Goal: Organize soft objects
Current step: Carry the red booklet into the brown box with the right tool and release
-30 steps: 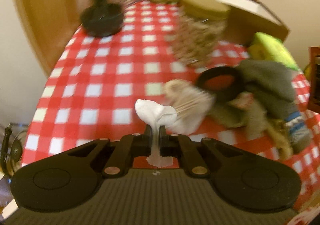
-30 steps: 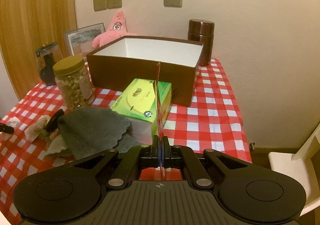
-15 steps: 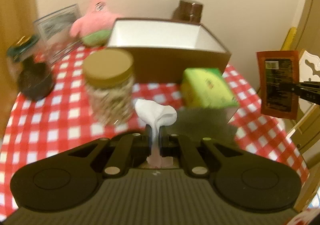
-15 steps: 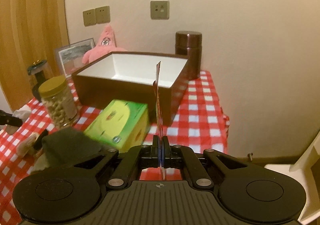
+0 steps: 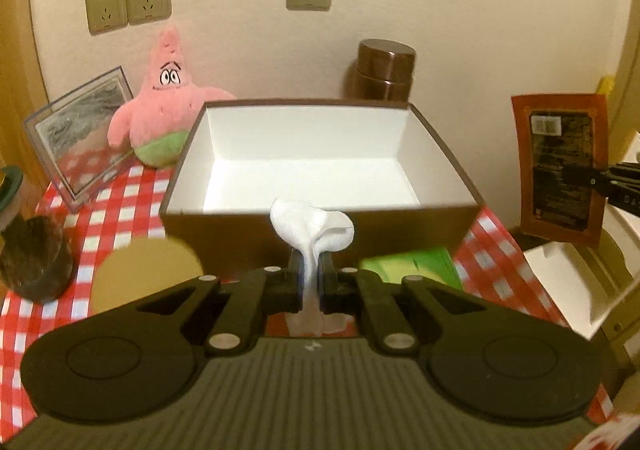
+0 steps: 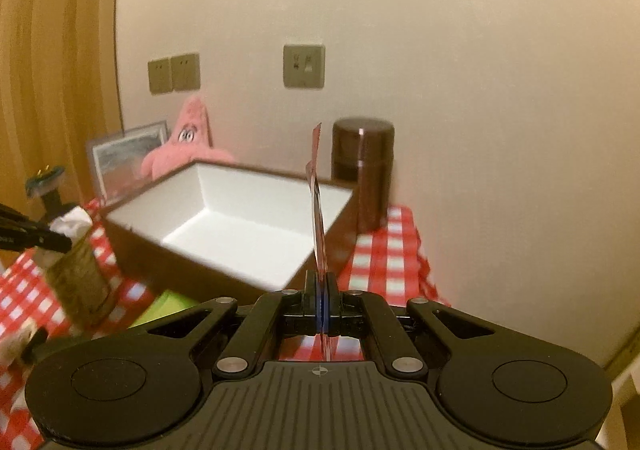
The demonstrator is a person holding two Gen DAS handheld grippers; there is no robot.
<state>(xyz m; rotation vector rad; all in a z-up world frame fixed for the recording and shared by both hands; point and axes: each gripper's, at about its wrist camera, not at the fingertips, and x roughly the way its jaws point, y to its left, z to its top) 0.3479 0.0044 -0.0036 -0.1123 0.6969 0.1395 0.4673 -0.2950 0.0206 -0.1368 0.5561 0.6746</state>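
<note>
Left gripper (image 5: 310, 270) still clamps the crumpled white cloth (image 5: 312, 228), now swung from the checkered table up facing the open brown white-lined box (image 5: 320, 206). Right gripper (image 6: 322, 290) stays pinched on the flat red packet (image 6: 318, 206), raised nearer the box.

The box (image 5: 320, 218) gapes open above; a jar (image 5: 146, 274) and canister (image 5: 384, 70) flank it.

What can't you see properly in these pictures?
- Left wrist view: the jar's gold lid is blurred and its body is hidden behind the left gripper.
- Left wrist view: the green tissue box is mostly covered by the gripper.
- Left wrist view: the print on the red packet is too small to read.
- Right wrist view: the packet shows edge-on, so its face is unseen.
</note>
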